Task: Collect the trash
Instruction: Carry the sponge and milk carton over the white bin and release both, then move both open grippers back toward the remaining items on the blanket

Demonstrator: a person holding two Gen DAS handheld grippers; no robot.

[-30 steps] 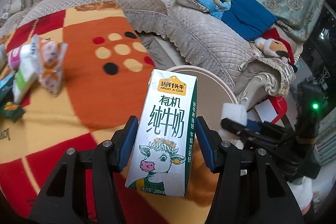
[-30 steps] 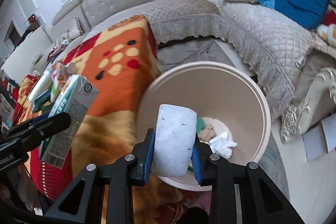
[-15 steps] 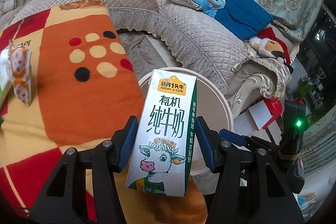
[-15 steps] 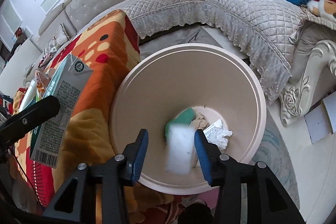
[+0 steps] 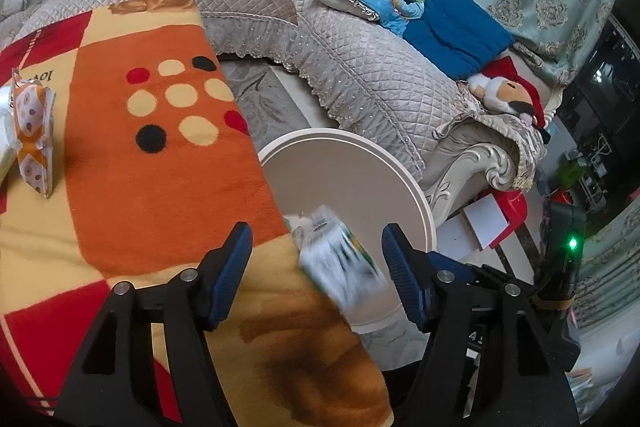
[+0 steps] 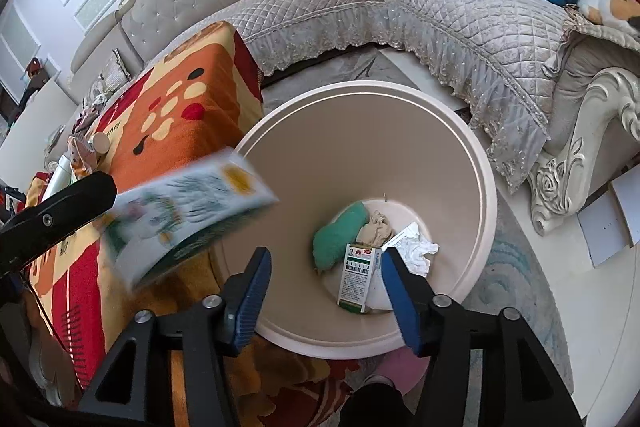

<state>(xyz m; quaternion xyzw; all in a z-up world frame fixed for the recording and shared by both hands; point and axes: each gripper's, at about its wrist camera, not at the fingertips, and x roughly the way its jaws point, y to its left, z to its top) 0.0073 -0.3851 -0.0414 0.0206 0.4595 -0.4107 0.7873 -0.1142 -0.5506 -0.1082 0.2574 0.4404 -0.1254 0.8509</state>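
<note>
A white and green milk carton (image 5: pixel 340 259) is blurred in mid-air, falling between my open left gripper (image 5: pixel 316 267) and the beige round bin (image 5: pixel 424 203). In the right wrist view the carton (image 6: pixel 184 215) hangs tilted over the bin's left rim (image 6: pixel 486 187). My right gripper (image 6: pixel 324 291) is open and empty above the bin. Inside the bin lie a small box (image 6: pixel 354 277), a green wrapper (image 6: pixel 338 239), crumpled white paper (image 6: pixel 416 251) and a tan scrap.
An orange, red and yellow blanket (image 5: pixel 152 163) covers the table left of the bin. Snack packets (image 5: pixel 34 131) lie at its far left. A quilted grey sofa (image 5: pixel 360 75) with cushions and a plush toy (image 5: pixel 508 95) stands behind.
My left gripper opened and let go of the milk carton, which now falls toward the bin. My right gripper released the white box, which now lies in the bin.
</note>
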